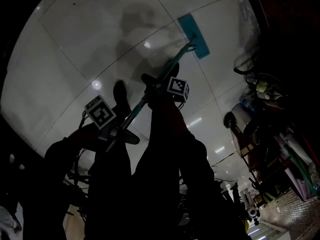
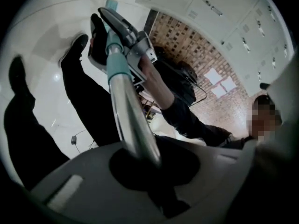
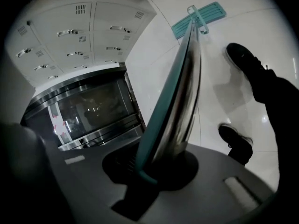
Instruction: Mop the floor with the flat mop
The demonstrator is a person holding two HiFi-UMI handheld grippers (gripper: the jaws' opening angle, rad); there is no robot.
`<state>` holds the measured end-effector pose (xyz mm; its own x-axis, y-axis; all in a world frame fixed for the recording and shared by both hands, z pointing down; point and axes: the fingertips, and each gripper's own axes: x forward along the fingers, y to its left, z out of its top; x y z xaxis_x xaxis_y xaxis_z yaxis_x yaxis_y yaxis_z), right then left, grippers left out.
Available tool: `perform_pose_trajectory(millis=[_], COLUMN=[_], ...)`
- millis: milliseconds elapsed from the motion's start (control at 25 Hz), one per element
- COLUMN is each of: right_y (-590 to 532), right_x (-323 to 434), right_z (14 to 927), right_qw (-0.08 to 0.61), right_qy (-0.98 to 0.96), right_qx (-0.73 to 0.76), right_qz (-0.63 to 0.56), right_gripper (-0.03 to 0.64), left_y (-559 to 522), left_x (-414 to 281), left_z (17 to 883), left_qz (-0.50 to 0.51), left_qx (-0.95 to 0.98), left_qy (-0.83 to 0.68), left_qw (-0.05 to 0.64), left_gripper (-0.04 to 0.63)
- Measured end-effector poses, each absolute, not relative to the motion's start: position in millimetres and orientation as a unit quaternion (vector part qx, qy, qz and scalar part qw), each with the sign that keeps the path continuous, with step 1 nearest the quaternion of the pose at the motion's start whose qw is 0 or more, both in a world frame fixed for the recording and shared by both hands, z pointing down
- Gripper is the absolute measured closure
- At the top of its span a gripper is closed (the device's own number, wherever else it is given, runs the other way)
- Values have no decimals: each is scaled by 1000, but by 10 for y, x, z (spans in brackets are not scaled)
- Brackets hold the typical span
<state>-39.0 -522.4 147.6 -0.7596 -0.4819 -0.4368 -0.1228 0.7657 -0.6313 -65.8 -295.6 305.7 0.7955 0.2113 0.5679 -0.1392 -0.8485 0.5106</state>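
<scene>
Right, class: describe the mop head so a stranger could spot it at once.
Start at the glossy white tiled floor. Follow the silver metal mop pole to its far end. There lies the teal rectangular flat mop head, bright against the nearby black shoes.

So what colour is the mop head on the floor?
Teal. The mop head shows best in the right gripper view.

Mop head [image 1: 194,35] lies on the floor [image 1: 85,39] ahead; its pole [image 1: 179,59] runs back through the right gripper [image 3: 161,164], then the left gripper [image 2: 142,164].
</scene>
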Motion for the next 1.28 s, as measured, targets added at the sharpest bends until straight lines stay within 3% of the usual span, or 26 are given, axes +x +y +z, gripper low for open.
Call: perform_pose_trajectory(millis=[440, 760, 1000, 1280], right_y=[-5264, -5409, -5373, -5120], right_x=[1573, 2449, 2367, 1362], right_z=[418, 5, 58, 576], right_qw=[305, 312, 305, 287], right_qy=[890, 887, 891, 898], right_qx=[-189, -205, -204, -194], right_qz=[-280, -272, -268, -272], right_gripper=[538, 538, 538, 538], left_y=[-3141, -3323, -3264, -2991], left_x=[1248, 2040, 1990, 1057], left_z=[2082, 1684, 1744, 2269], left_qz=[321, 340, 329, 320], left_qx=[914, 911, 912, 912], left_qy=[40, 33, 42, 36], left_qw=[245, 233, 239, 253], left_gripper=[554, 554, 555, 563])
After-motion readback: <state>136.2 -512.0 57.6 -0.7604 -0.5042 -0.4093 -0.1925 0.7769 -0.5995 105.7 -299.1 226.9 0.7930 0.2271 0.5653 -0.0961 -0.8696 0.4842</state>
